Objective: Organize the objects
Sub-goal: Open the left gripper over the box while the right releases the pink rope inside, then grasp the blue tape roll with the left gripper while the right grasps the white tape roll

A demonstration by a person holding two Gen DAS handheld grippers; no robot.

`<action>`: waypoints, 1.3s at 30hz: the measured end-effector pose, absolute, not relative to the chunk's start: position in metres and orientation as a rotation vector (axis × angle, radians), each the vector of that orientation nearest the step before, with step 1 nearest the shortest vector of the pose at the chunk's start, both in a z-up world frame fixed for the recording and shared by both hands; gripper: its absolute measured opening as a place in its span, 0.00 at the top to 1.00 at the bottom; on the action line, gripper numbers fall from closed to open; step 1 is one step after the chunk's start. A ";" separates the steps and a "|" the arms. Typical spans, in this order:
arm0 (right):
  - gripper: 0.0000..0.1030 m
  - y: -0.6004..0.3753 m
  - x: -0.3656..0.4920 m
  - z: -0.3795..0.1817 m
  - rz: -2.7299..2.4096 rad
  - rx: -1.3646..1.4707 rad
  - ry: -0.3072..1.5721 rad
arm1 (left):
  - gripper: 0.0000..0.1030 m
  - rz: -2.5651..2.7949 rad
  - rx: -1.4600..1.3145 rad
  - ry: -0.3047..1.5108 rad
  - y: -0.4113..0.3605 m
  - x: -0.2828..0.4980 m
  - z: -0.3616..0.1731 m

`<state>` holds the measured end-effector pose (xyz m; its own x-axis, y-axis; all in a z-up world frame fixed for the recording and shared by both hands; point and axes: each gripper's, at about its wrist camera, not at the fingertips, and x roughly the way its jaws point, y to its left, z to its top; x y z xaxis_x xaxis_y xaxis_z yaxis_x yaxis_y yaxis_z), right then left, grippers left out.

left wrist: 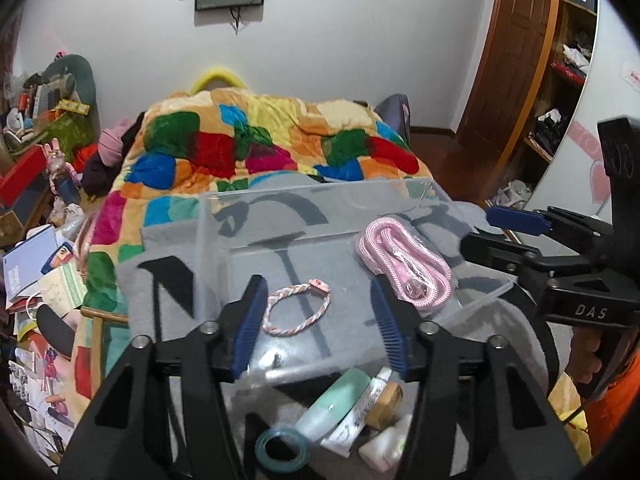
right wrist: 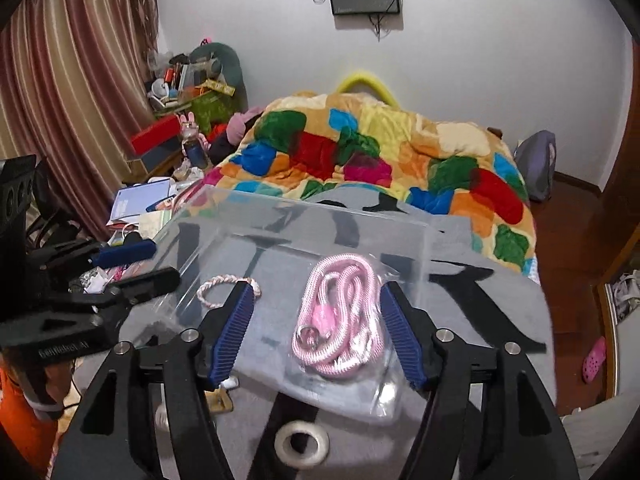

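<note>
Braided bracelet (left wrist: 297,309) lay on the floor of a clear plastic bin (left wrist: 320,196) on the bed, with a bagged pink cord (left wrist: 404,268) beside it to the right in the same bin. Left tongs (left wrist: 320,312) hung over the bracelet, spread apart and empty; right tongs (right wrist: 316,320) flanked the cord, likewise apart. Tubes (left wrist: 344,404) and a tape roll (left wrist: 282,450) lay on the grey blanket (left wrist: 168,264) before the bin.

Both wrist views overlook one clear bin (left wrist: 320,216) closely.

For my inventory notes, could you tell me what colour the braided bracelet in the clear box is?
The braided bracelet is pink and white, clearest in the left wrist view.
</note>
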<state>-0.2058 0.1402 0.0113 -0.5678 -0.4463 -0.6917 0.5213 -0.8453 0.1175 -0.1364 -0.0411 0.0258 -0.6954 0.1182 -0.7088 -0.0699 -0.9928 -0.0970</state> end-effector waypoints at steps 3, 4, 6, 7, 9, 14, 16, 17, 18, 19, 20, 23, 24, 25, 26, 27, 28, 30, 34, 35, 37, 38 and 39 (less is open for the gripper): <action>0.36 0.149 -0.187 0.011 -2.402 0.983 0.161 | 0.29 2.829 -1.149 -0.100 -0.046 -0.121 0.028; 0.34 0.152 -0.181 0.010 -2.407 0.976 0.165 | 0.27 2.835 -1.146 -0.105 -0.048 -0.116 0.028; 0.32 0.155 -0.170 0.005 -2.402 0.976 0.164 | 0.22 2.835 -1.155 -0.110 -0.051 -0.106 0.023; 0.32 0.156 -0.165 0.000 -2.394 0.986 0.167 | 0.21 2.835 -1.164 -0.112 -0.053 -0.103 0.021; 0.32 0.158 -0.157 -0.009 -2.387 1.008 0.171 | 0.19 2.832 -1.195 -0.116 -0.055 -0.095 0.013; 0.32 0.162 -0.140 -0.035 -2.357 1.079 0.165 | 0.18 2.816 -1.285 -0.122 -0.063 -0.076 -0.012; 0.32 0.163 -0.137 -0.047 -2.343 1.114 0.167 | 0.18 2.798 -1.338 -0.129 -0.067 -0.070 -0.025; 0.32 0.164 -0.136 -0.053 -2.337 1.130 0.169 | 0.18 2.791 -1.364 -0.134 -0.069 -0.067 -0.031; 0.32 0.165 -0.135 -0.057 -2.333 1.142 0.167 | 0.18 2.780 -1.396 -0.139 -0.071 -0.065 -0.039; 0.32 0.167 -0.135 -0.062 -2.329 1.158 0.163 | 0.18 2.764 -1.436 -0.147 -0.073 -0.063 -0.047; 0.32 0.167 -0.136 -0.066 -2.328 1.172 0.160 | 0.18 2.756 -1.462 -0.154 -0.075 -0.062 -0.054; 0.32 0.169 -0.139 -0.076 -2.331 1.210 0.144 | 0.18 2.746 -1.503 -0.164 -0.078 -0.056 -0.067; 0.32 0.170 -0.141 -0.079 -2.328 1.220 0.137 | 0.18 2.760 -1.490 -0.150 -0.076 -0.054 -0.067; 0.32 0.170 -0.143 -0.081 -2.323 1.229 0.127 | 0.18 2.767 -1.484 -0.135 -0.074 -0.053 -0.066; 0.32 0.169 -0.145 -0.082 -2.320 1.234 0.121 | 0.18 2.768 -1.479 -0.127 -0.072 -0.054 -0.066; 0.32 0.169 -0.146 -0.083 -2.318 1.235 0.117 | 0.18 2.769 -1.474 -0.127 -0.071 -0.056 -0.065; 0.32 0.167 -0.148 -0.083 -2.319 1.231 0.116 | 0.18 2.771 -1.466 -0.125 -0.069 -0.058 -0.065; 0.34 0.164 -0.149 -0.083 -2.324 1.224 0.124 | 0.20 2.784 -1.460 -0.110 -0.067 -0.064 -0.066; 0.56 0.157 -0.150 -0.083 -2.333 1.202 0.145 | 0.41 2.820 -1.436 -0.078 -0.064 -0.067 -0.066; 0.60 0.156 -0.150 -0.083 -2.331 1.200 0.146 | 0.54 2.821 -1.421 -0.082 -0.064 -0.066 -0.064; 0.66 0.154 -0.150 -0.082 -2.314 1.191 0.139 | 0.63 2.814 -1.414 -0.084 -0.063 -0.066 -0.062; 0.66 0.154 -0.149 -0.081 -2.324 1.183 0.146 | 0.63 2.819 -1.405 -0.078 -0.063 -0.064 -0.060; 0.66 0.153 -0.148 -0.080 -2.330 1.174 0.152 | 0.63 2.823 -1.399 -0.074 -0.063 -0.064 -0.059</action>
<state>-0.1475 0.1532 -0.0797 -0.4879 -0.4003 -0.7757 0.4977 -0.8576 0.1295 -0.0640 -0.0635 -0.0591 -0.6060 0.0122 -0.7954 0.0294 -0.9989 -0.0376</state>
